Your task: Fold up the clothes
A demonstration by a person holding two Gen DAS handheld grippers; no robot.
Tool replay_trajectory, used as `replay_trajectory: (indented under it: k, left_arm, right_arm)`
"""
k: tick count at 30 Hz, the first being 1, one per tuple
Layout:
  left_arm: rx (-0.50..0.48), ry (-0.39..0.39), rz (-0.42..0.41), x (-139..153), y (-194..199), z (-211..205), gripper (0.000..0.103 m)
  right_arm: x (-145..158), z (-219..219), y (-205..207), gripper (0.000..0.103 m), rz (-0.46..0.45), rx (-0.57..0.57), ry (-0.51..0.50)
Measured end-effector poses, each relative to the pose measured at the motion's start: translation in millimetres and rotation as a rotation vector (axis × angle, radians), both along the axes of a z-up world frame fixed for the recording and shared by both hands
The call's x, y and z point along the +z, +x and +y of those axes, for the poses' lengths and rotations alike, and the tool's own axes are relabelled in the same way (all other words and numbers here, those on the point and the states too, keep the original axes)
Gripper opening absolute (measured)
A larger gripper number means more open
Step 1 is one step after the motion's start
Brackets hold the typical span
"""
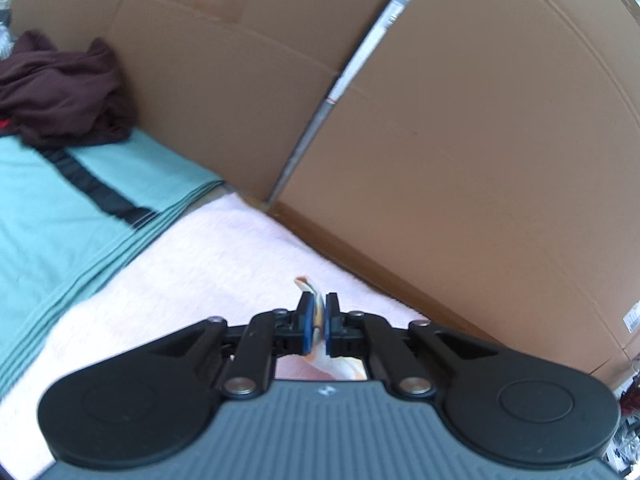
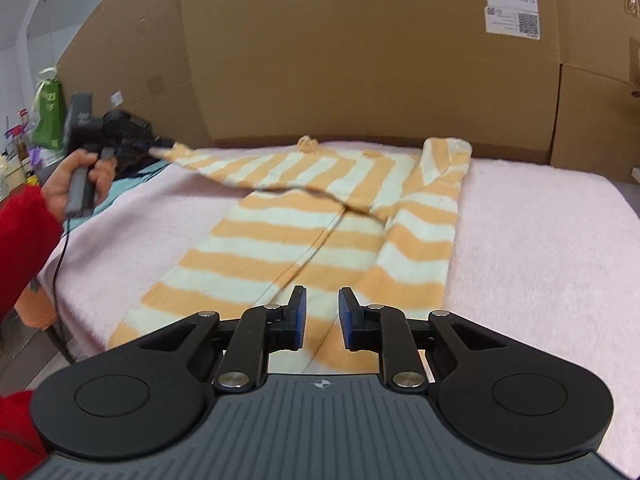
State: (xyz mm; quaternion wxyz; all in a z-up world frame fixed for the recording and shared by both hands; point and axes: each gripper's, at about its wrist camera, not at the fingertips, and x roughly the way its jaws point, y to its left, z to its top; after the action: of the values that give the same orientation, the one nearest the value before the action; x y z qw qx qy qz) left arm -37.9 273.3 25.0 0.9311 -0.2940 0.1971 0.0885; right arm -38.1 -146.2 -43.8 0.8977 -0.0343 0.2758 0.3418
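Left gripper (image 1: 317,322): blue pads pressed together on a thin fold of orange-and-cream fabric, which pokes out above and below the fingertips. From the right wrist view the same gripper (image 2: 162,145) is seen far off to the left, held in the person's left hand (image 2: 78,180) with a red sleeve (image 2: 24,240) at the wrist; it pinches the cuff end of one sleeve of the striped sweater (image 2: 304,232) and holds that sleeve stretched out and lifted off the surface.

Right gripper (image 2: 322,316): fingers spread with a clear gap, nothing between them. It hovers over the sweater's bottom hem, which lies directly ahead of and beneath the fingertips.

Sweater: orange and cream stripes, laid lengthwise on the pink fleece blanket (image 2: 540,248), collar at the far end from the right gripper. The other sleeve is folded over the body on the right side, its cuff near the far edge of the blanket.

Ahead of both grippers: a wall of cardboard boxes (image 2: 360,60), one with a white shipping label (image 2: 511,4).

Left gripper's own view: teal garment with a dark stripe (image 1: 60,216) lies ahead-left on the blanket; a crumpled maroon garment (image 1: 60,92) sits beyond it against the boxes.

Green bag (image 2: 48,120) far left of the right gripper, contents unclear.
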Motion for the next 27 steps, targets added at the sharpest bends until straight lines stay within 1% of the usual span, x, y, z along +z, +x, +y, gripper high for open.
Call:
replay_trajectory:
  k: [3,6,9,10,11,13,15,17,21,23,25,27]
  left_arm:
    - [0.000,-0.012,-0.010,-6,-11,-5,0.000]
    - [-0.007,-0.013,-0.004,-11,-17,-10,0.000]
    - [0.000,0.020,-0.001,-15,-22,-15,0.000]
    - [0.004,0.034,-0.001,-17,-23,-16,0.000]
    - [0.008,0.049,0.002,-18,-24,-18,0.000]
    - [0.017,0.077,0.014,-22,-24,-20,0.000]
    - [0.021,0.077,0.018,-25,-27,-20,0.000]
    - [0.026,0.075,0.014,-26,-31,-20,0.000]
    - [0.024,0.092,0.019,-29,-36,-23,0.000]
    - [0.022,0.075,0.034,-34,-35,-21,0.000]
    - [0.020,0.022,0.033,-38,-35,-14,0.000]
    - [0.008,-0.008,0.045,-41,-33,-11,0.000]
  right_arm:
    - [5,15,34,0.019,-0.016,-0.051,-0.018]
    - [11,29,67,0.019,-0.033,-0.103,-0.037]
    - [11,44,101,0.019,-0.066,-0.172,-0.082]
    - [10,47,111,0.019,-0.067,-0.187,-0.083]
    - [10,50,120,0.019,-0.066,-0.200,-0.080]
    - [8,54,140,0.019,-0.031,-0.223,-0.067]
    - [7,58,155,0.019,-0.023,-0.235,-0.068]
    - [7,60,167,0.019,-0.028,-0.271,-0.069]
    - [5,50,192,0.020,0.005,-0.339,-0.011]
    - [0,48,203,0.020,0.021,-0.340,-0.004]
    - [-7,48,209,0.020,0.033,-0.340,-0.016]
    - [-12,48,214,0.021,0.038,-0.337,-0.020]
